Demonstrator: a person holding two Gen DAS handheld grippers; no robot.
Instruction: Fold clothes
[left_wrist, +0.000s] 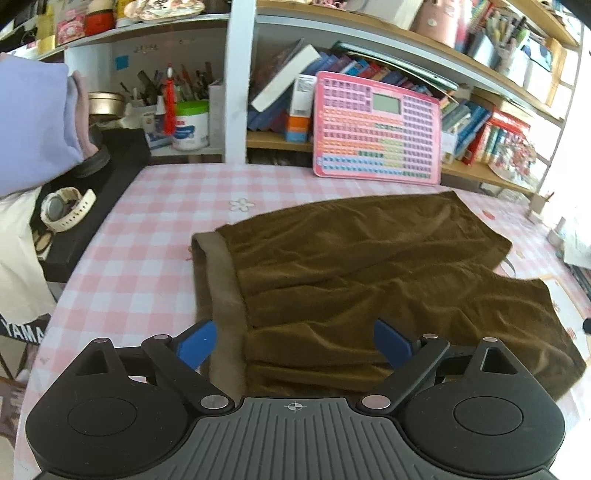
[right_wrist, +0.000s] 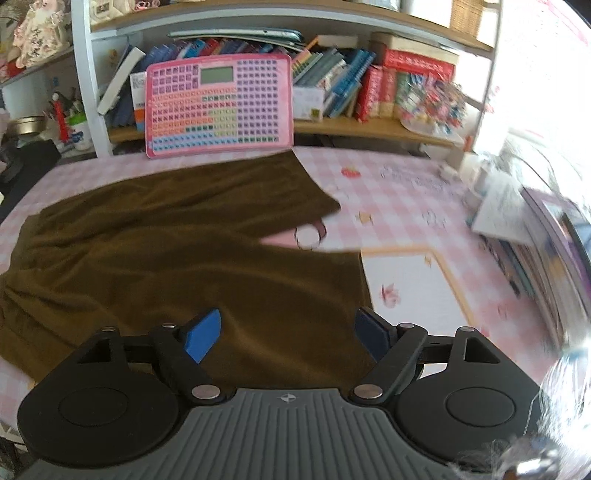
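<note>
The brown shorts (left_wrist: 369, 280) lie flat on the checked tablecloth (left_wrist: 147, 221). Both the left gripper (left_wrist: 294, 341) and the right gripper (right_wrist: 291, 334) are spread apart, empty. One layer alone might be pinched (spoiling the fold). The waistband (left_wrist: 221, 295) is shown only in the left view; the hair tie (right_wrist: 308, 236), clearly, only in the right.

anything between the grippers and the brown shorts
Nothing visible. The left gripper and right gripper are open, hanging directly over the brown shorts, with only bare fabric between their fingers.
</note>
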